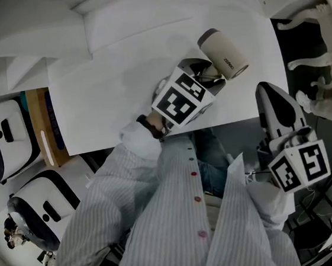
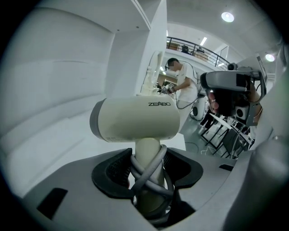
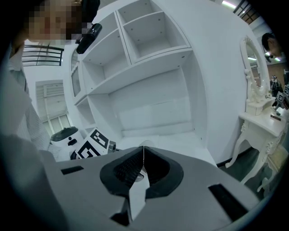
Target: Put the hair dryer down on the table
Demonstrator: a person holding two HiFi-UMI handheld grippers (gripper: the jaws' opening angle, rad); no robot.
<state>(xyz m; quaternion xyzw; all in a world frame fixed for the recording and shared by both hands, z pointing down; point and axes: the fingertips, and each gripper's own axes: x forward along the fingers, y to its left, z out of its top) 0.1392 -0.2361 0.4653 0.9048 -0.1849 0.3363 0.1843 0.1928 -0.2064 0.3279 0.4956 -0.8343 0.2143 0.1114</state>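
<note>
A cream hair dryer (image 1: pixel 224 53) with a grey cord wound round its handle is held over the white table (image 1: pixel 110 112). My left gripper (image 1: pixel 207 78) is shut on the handle. In the left gripper view the dryer's barrel (image 2: pixel 137 119) lies crosswise above the jaws and the corded handle (image 2: pixel 149 173) sits between the black pads. My right gripper (image 1: pixel 277 102) hangs off the table's near right corner, its jaws closed together with nothing between them; in its own view the right gripper (image 3: pixel 143 155) points at the white shelving.
White shelves (image 3: pixel 144 49) rise behind the table. A white dressing table with a mirror (image 3: pixel 259 117) stands to the right. Two white round machines (image 1: pixel 6 139) and a wooden box (image 1: pixel 43 125) sit left of the table. A person (image 2: pixel 178 81) stands in the background.
</note>
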